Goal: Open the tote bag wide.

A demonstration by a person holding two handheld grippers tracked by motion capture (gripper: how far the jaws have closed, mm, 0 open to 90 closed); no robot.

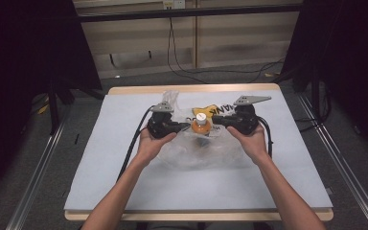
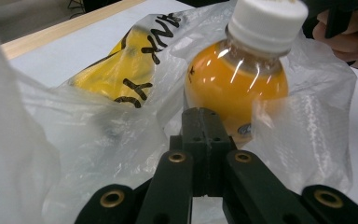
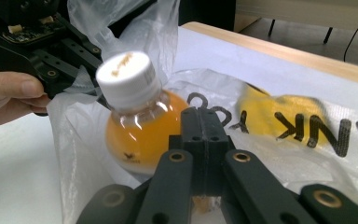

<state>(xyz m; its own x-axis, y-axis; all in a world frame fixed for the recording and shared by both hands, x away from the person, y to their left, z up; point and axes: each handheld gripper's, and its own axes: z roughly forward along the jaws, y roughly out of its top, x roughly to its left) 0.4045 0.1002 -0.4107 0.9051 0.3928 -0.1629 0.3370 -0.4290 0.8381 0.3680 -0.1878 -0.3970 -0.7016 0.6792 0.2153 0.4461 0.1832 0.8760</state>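
Note:
A small bottle (image 1: 201, 125) of orange liquid with a white cap stands upright inside a clear plastic bag (image 1: 191, 154) with yellow and black print, in the middle of the table. My left gripper (image 1: 188, 127) is just left of the bottle with its jaws shut, and the bag's film looks pinched at their tips. In the left gripper view the bottle (image 2: 237, 86) sits right behind the left gripper (image 2: 204, 116). My right gripper (image 1: 216, 121) is just right of the bottle, jaws shut. In the right gripper view the bottle (image 3: 137, 123) is left of the right gripper (image 3: 204, 116); whether that one pinches film is unclear.
A pale blue sheet (image 1: 124, 158) covers the wooden table (image 1: 196, 89). The bag's printed yellow part (image 3: 284, 116) lies flat behind the bottle. Part of the bag (image 1: 172, 97) stands up behind the left gripper. Cables (image 1: 133, 143) trail from both grippers toward the near edge.

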